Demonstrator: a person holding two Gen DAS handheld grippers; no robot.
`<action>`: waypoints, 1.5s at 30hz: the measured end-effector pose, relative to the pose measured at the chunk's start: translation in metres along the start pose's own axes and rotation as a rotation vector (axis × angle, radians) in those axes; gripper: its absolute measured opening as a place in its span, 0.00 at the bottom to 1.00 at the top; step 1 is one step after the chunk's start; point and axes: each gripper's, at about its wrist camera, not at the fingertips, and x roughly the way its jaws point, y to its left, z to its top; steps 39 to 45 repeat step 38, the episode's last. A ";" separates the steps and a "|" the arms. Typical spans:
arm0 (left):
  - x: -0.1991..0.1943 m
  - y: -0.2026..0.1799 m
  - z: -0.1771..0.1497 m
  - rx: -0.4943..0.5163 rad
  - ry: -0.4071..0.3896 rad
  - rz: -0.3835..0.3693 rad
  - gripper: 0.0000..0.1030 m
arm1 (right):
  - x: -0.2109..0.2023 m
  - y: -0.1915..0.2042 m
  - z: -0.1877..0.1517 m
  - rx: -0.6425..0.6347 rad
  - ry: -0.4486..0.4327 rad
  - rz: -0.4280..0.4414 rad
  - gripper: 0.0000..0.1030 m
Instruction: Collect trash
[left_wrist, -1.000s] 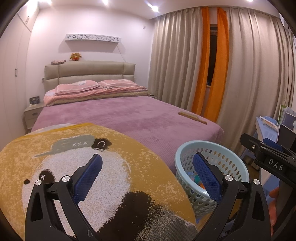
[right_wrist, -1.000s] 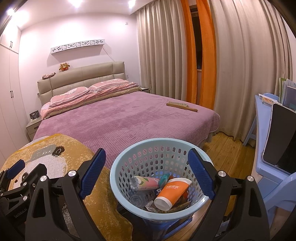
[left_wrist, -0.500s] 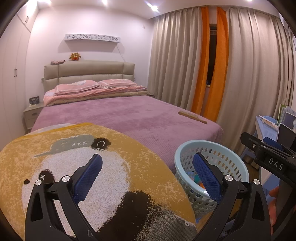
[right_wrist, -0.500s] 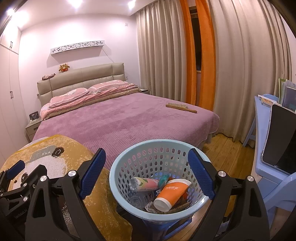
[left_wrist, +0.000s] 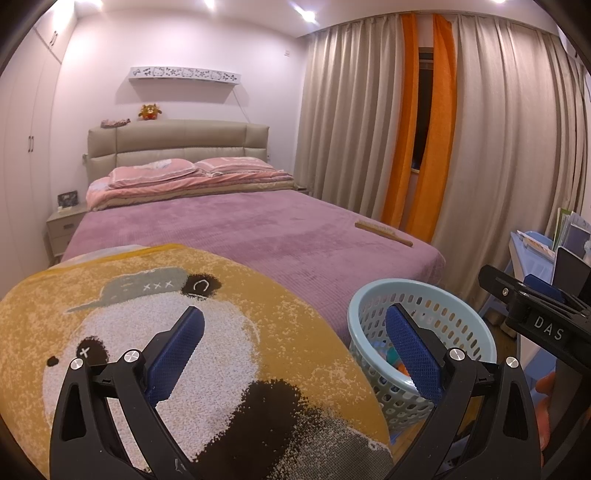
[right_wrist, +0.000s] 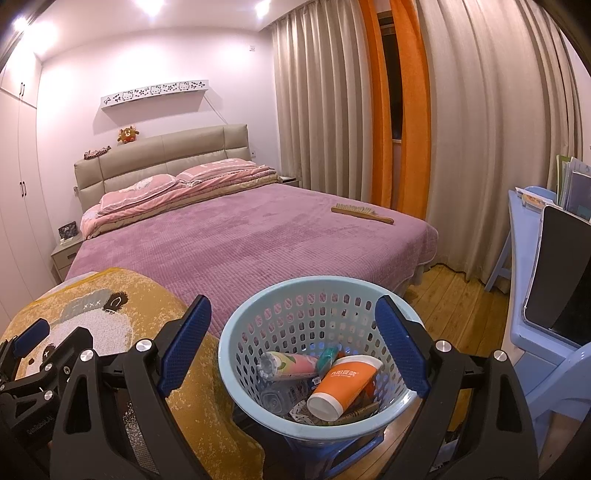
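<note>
Both grippers stand spread, gripping nothing: the right gripper (right_wrist: 293, 323) over the trash basket (right_wrist: 236, 373), the left gripper (left_wrist: 295, 334) over the yellow mat (left_wrist: 258, 295).

Basket (right_wrist: 258, 391) bottom hidden beneath piled trash

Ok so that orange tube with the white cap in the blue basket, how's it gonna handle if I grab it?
The orange tube looks like soft plastic, so it would probably squash a little under the pads. Its glossy skin may be slippery; the white cap end seems the firmer hold. It lies tilted on other trash in the basket, so pulling it out may shift its neighbours.
</note>
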 end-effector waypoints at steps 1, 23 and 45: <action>0.000 0.000 0.000 0.000 0.000 0.000 0.93 | 0.000 0.000 0.000 -0.001 0.000 0.000 0.83; 0.000 0.006 -0.002 -0.024 0.009 0.004 0.93 | 0.001 0.001 -0.001 -0.002 0.003 0.002 0.83; -0.015 0.005 0.005 0.002 -0.015 0.067 0.93 | -0.002 0.007 0.004 -0.001 0.009 0.027 0.83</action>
